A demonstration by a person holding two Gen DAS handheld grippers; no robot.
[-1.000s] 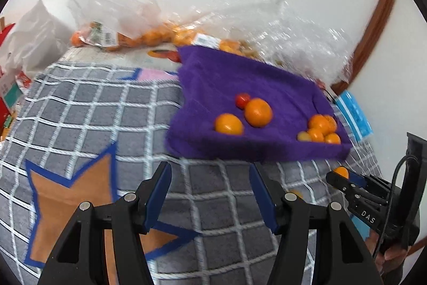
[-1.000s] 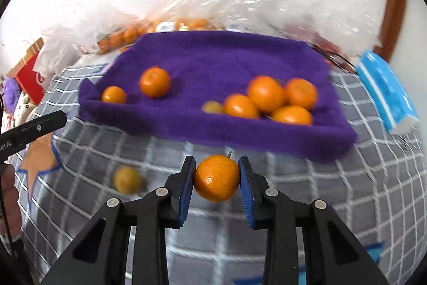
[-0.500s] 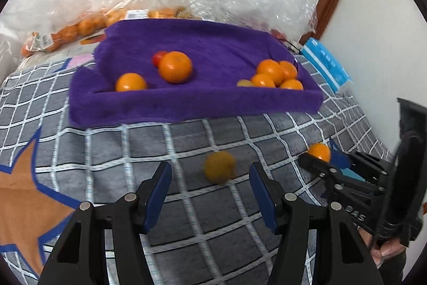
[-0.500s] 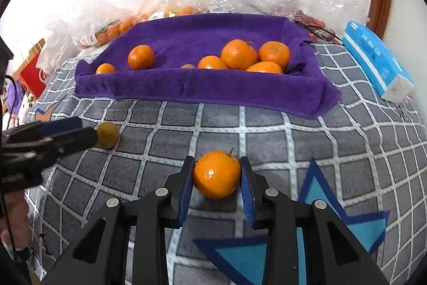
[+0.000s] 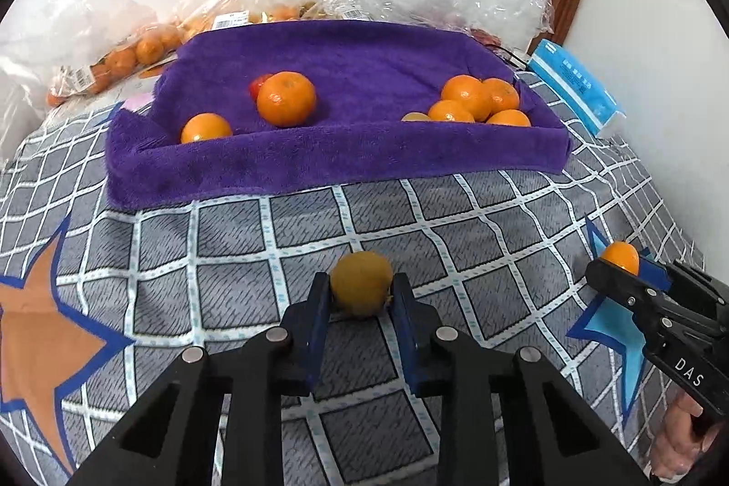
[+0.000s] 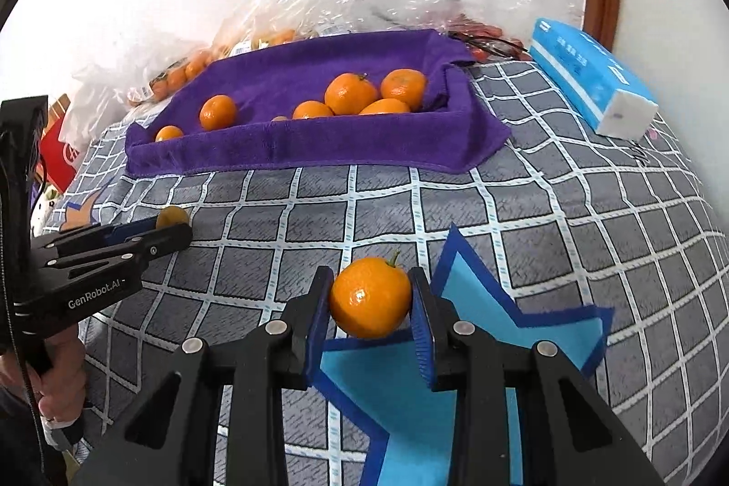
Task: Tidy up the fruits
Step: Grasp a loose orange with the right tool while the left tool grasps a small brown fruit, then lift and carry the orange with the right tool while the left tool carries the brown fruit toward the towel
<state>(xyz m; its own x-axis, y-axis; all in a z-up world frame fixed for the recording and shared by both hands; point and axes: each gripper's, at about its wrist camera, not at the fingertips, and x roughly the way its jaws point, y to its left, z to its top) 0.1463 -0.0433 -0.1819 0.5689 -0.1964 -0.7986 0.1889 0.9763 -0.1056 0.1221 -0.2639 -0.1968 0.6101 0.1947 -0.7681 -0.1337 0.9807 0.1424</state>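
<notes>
I log a grey checked bedspread with star patches (image 5: pixel 228 258); on it a purple plush towel tray (image 5: pixel 346 162) holding loose oranges. My right gripper (image 6: pixel 370 306) clamps a bright stemmed orange (image 6: pixel 370 297). My left gripper (image 5: pixel 360 301), jaws just closed, pinches a dull yellow-orange fruit (image 5: pixel 361 288) resting on the spread.

Two handheld grippers, the left gripper (image 5: pixel 361 299) and the right gripper (image 6: pixel 370 299), each hold one fruit: a dull yellow-orange fruit (image 5: pixel 361 289) and a bright orange tangerine (image 6: pixel 370 297). On the one purple towel (image 5: pixel 346 162), six orange tangerines, one small red fruit (image 5: pixel 259 86) and one pale yellowish fruit (image 5: pixel 415 117) are visible. One blue tissue pack (image 6: pixel 592 83) lies far right.
</notes>
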